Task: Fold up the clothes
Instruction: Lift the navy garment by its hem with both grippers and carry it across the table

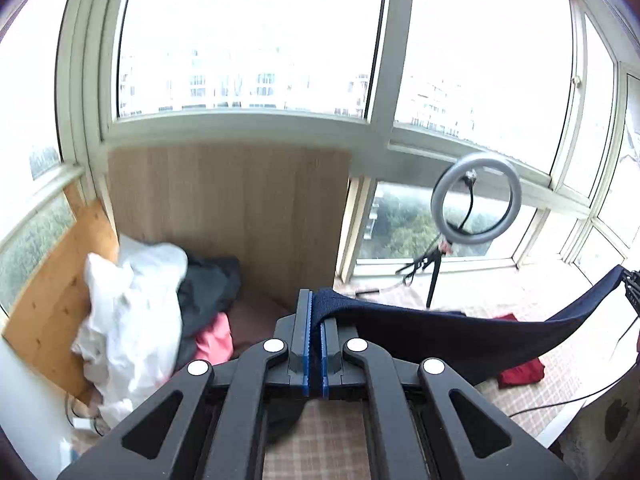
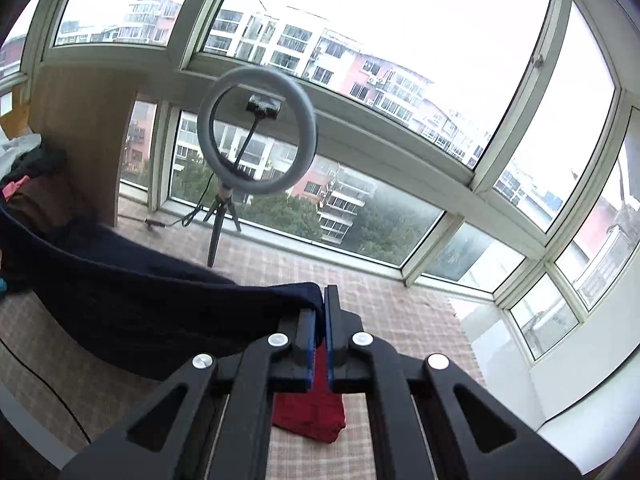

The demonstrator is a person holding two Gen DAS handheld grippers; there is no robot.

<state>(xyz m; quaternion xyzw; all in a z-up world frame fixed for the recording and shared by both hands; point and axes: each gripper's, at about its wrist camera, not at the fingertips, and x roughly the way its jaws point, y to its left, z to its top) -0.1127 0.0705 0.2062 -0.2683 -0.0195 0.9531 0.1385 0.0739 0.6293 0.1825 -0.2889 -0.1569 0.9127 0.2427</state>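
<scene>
A dark navy garment (image 1: 460, 336) hangs stretched in the air between my two grippers, sagging in the middle above the checked surface. My left gripper (image 1: 316, 308) is shut on one end of it. My right gripper (image 2: 322, 308) is shut on the other end of the navy garment (image 2: 140, 300). In the left wrist view the right gripper (image 1: 630, 286) shows at the far right edge, holding the cloth. A red garment (image 2: 312, 412) lies flat on the surface below the right gripper; it also shows in the left wrist view (image 1: 520, 374).
A pile of clothes (image 1: 132, 312), white, dark and pink, lies at the left against wooden boards (image 1: 228, 216). A ring light on a tripod (image 2: 256, 136) stands by the windows (image 2: 400, 160), with cables on the checked cloth (image 2: 400, 320).
</scene>
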